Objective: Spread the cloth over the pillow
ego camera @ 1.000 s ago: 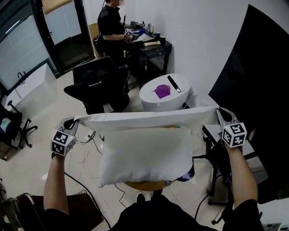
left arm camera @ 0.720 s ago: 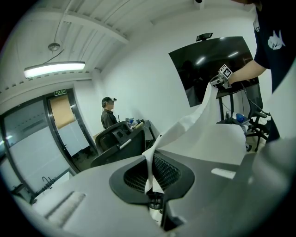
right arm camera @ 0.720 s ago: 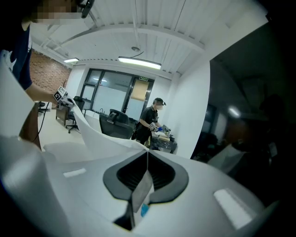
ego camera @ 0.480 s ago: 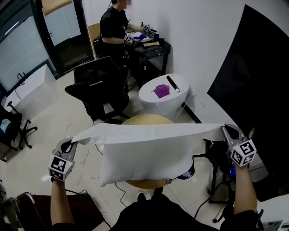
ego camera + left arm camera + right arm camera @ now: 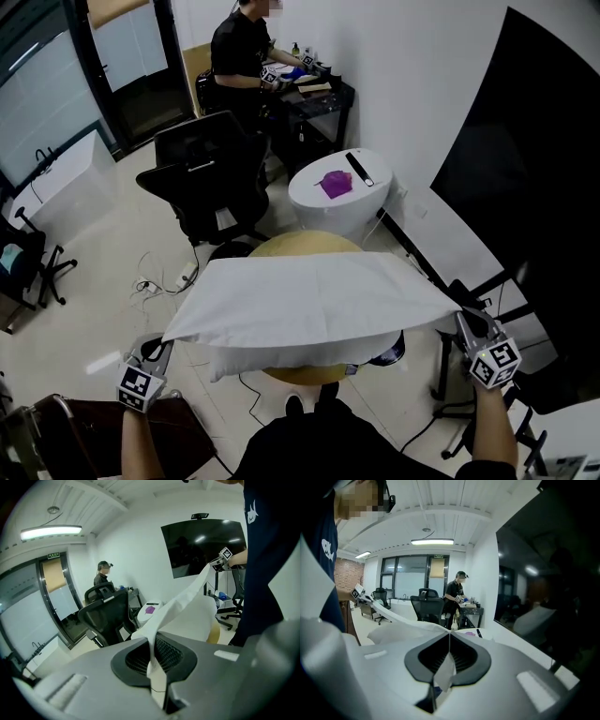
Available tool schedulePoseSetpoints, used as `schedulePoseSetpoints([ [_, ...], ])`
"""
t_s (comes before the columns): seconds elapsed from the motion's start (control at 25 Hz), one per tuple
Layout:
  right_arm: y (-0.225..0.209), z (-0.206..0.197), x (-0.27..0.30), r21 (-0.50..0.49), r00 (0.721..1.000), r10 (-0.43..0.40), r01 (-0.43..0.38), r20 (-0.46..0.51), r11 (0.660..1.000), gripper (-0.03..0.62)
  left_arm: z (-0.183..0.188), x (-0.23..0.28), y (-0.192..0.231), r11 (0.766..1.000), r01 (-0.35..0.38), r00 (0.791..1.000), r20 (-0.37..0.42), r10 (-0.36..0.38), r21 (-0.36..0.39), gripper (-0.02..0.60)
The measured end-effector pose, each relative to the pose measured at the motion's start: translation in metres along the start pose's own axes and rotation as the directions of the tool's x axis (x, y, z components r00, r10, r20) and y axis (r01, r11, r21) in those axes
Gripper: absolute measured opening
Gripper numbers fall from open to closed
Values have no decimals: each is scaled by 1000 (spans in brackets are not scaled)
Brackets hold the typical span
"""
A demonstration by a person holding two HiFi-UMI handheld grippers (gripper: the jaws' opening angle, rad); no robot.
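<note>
A white cloth (image 5: 309,295) is stretched flat over the white pillow (image 5: 281,356), which rests on a round wooden stool (image 5: 305,246). My left gripper (image 5: 161,344) is shut on the cloth's near left corner, below and left of the pillow. My right gripper (image 5: 461,319) is shut on the near right corner, beside the pillow's right end. In the left gripper view the cloth (image 5: 180,604) runs from the closed jaws toward the pillow (image 5: 197,620). In the right gripper view a cloth (image 5: 443,672) corner hangs pinched in the jaws.
A black office chair (image 5: 208,178) stands behind the stool. A white round table (image 5: 337,192) carries a purple object (image 5: 335,184) and a black bar. A person (image 5: 242,61) works at a dark desk (image 5: 314,94) at the back. A large black panel (image 5: 534,187) fills the right side.
Both grippers have come toward me and downward, pulling the cloth from a raised band behind the pillow into a sheet that covers the pillow's top.
</note>
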State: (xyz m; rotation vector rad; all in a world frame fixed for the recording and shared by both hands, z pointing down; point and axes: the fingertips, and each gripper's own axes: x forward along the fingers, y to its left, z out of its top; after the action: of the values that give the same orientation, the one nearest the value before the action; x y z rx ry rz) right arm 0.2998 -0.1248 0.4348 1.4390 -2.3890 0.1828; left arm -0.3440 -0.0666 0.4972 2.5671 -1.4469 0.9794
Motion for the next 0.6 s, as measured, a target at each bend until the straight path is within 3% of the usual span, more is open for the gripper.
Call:
schedulePoseSetpoints([
  [0.32,17,-49,-27,92,999,-4,9,-48,996,12,-54,-9,-48,995,62,998,-29,-64,-80,0],
  [0.6,30,-119,-37,201,992,2,24,-125,979,12,-101,-2,-83,983,118,988,-80,-130,-138,0],
])
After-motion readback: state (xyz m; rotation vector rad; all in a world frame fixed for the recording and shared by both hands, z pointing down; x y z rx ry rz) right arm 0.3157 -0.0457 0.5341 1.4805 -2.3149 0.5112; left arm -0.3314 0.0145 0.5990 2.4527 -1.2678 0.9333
